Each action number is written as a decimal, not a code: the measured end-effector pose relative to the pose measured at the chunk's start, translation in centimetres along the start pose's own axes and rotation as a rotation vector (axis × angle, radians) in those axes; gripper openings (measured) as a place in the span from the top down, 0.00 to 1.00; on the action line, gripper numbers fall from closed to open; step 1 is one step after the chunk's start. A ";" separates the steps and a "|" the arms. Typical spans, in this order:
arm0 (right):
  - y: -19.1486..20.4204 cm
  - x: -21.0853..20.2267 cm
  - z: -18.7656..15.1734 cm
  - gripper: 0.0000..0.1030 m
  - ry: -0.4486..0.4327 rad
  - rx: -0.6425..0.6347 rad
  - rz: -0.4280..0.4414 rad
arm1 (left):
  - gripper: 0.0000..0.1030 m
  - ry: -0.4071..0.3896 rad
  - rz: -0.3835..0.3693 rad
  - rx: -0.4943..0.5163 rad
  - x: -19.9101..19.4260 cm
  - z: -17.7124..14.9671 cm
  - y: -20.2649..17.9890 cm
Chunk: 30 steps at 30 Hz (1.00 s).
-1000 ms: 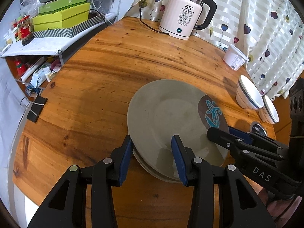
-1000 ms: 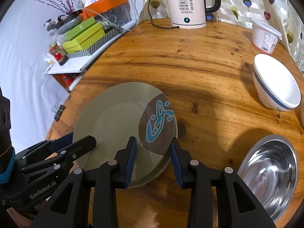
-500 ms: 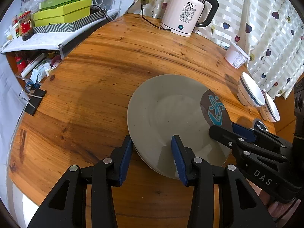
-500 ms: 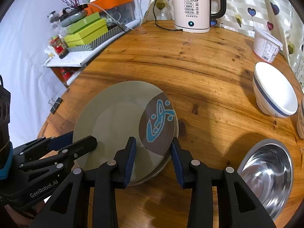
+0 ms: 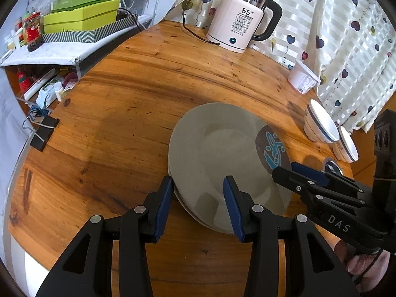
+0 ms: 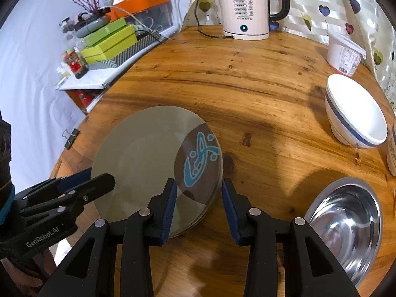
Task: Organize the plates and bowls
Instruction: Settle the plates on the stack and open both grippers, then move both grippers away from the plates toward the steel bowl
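Grey plates (image 6: 143,158) stacked on round wooden table (image 5: 138,104); both tools at near rim.
Left gripper (image 5: 198,199) and right gripper (image 6: 198,204): jaws spread, straddling rim, no pinch visible. Stacking looks finished; next likely the white bowls (image 6: 356,111), steel bowl (image 6: 346,225) nearby.

A white electric kettle (image 5: 243,22) is being shown at the round wooden table's (image 5: 138,94) far edge, a white plastic tub (image 5: 302,80) near the heart-patterned curtain (image 5: 346,37), green boxes (image 5: 83,14) stacked beside.
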State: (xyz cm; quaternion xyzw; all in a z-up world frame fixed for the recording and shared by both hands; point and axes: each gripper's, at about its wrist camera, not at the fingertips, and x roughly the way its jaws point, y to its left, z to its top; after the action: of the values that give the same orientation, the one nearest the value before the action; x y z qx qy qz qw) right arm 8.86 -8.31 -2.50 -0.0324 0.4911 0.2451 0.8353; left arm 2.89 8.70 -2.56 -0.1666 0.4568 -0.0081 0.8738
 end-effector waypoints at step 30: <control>-1.0 -2.9 0.2 0.77 -0.073 0.013 0.002 | 0.58 -0.061 0.000 0.007 -1.6 1.1 -0.3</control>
State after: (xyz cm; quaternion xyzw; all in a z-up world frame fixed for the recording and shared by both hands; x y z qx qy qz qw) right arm 8.35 -10.25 -0.11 -0.0176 0.4621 0.2440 0.8524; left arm 2.83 9.04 -0.60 -0.1640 0.4298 -0.0047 0.8879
